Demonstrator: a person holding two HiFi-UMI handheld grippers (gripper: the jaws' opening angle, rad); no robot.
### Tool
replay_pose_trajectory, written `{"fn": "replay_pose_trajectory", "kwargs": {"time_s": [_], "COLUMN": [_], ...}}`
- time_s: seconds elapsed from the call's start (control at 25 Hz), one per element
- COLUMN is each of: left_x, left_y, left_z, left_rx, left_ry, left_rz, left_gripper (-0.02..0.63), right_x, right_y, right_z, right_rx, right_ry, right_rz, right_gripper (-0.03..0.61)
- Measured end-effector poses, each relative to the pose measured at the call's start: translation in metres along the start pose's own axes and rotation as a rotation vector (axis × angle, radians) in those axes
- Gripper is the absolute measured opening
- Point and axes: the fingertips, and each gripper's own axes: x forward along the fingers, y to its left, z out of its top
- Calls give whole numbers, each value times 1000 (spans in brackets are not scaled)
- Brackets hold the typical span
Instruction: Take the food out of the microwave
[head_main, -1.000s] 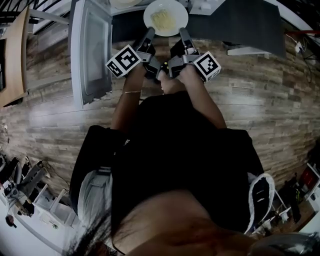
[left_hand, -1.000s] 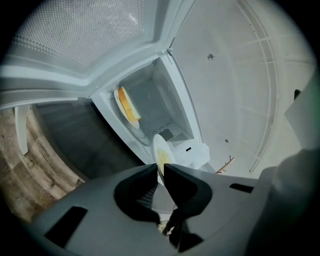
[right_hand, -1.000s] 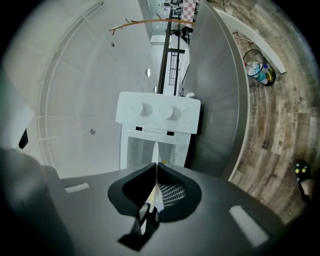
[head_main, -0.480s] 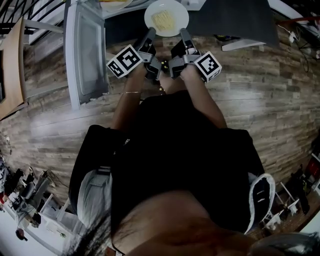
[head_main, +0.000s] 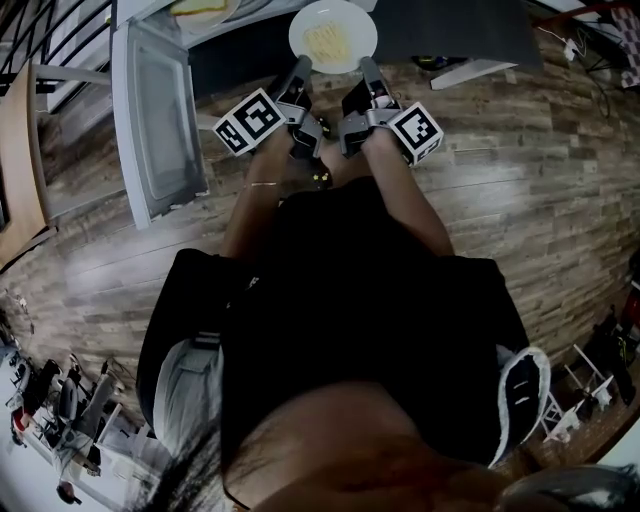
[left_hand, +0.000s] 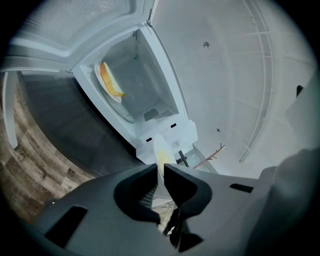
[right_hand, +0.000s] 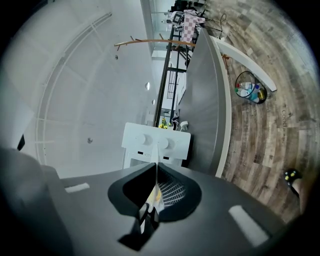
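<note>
A white plate of pale noodles (head_main: 333, 35) hangs in front of me at the top of the head view, held by both grippers on its near rim. My left gripper (head_main: 299, 70) is shut on the left side of the rim; in the left gripper view the plate (left_hand: 160, 150) shows edge-on between the jaws of the left gripper (left_hand: 161, 172). My right gripper (head_main: 366, 70) is shut on the right side, with the thin plate rim (right_hand: 156, 167) pinched in the right gripper (right_hand: 156, 182). The white microwave (left_hand: 150, 75) stands open to the left, and a second plate with yellow food (left_hand: 109, 82) sits inside.
The open microwave door (head_main: 155, 110) juts out at the upper left. A dark countertop (head_main: 460, 35) runs behind the plate. The microwave's knob panel (right_hand: 156, 142) is straight ahead of the right gripper. A wooden chair (head_main: 20, 140) stands far left, and bottles (right_hand: 250, 92) lie on the plank floor.
The microwave and its open door have slid left and turned in the head view while both grippers carry the plate on together. Neither grip has changed.
</note>
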Motion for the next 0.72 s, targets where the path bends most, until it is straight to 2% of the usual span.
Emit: {"fn": "replay_pose_trajectory", "kwargs": {"time_s": [0.44,0.72], "left_x": [17,20], "left_y": [-17,-15], "left_z": [-33,-35], "left_rx": [12,6], "left_ry": [58,64], "left_rz": [0,0], "left_gripper": [41,41], "right_x": [-22,-21], "right_y": [-11,-12], "right_z": [33,35], "right_rx": [15,8], "right_ry": [-55,-52], "right_rz": [-15,-14], "right_gripper": [6,6]}}
